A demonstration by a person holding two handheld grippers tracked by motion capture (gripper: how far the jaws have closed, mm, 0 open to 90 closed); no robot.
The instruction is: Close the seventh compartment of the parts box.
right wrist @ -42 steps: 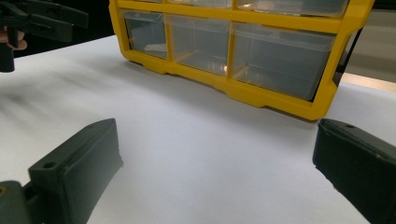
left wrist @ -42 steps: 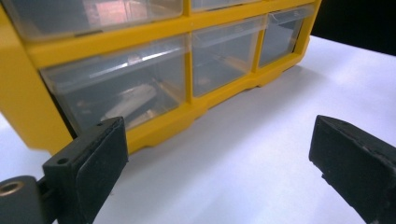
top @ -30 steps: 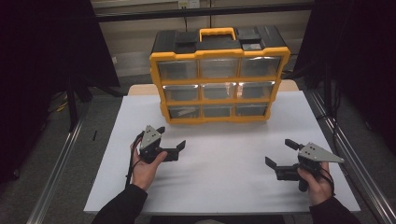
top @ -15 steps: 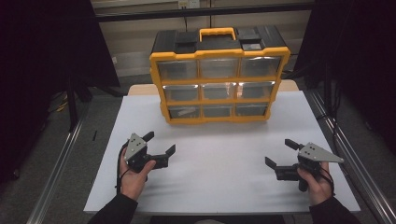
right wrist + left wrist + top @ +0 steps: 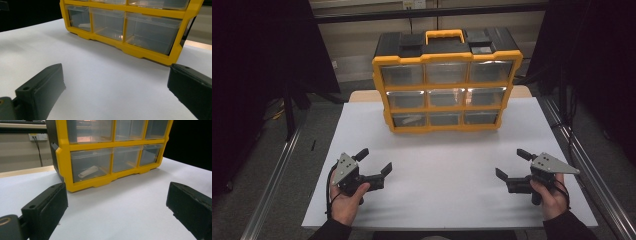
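A yellow and black drawer cabinet point(image 5: 444, 82) with clear drawers stands at the back of the white table point(image 5: 447, 165). Its bottom left drawer point(image 5: 91, 167) holds a small pale piece point(image 5: 88, 171). My left gripper point(image 5: 374, 162) rests low at the front left, open, with nothing between its jaws. My right gripper point(image 5: 512, 164) sits at the front right, also open and empty. Both point toward the cabinet point(image 5: 125, 22), well short of it. In each gripper view the two black jaws stand wide apart over bare table.
The cabinet has a yellow carry handle point(image 5: 444, 35) on top. Metal rails point(image 5: 584, 170) run along both sides of the table, with dark floor beyond. A wall socket point(image 5: 37, 136) is behind the table.
My left gripper has drawn back toward the front left edge and lowered. The right gripper has stayed where it was.
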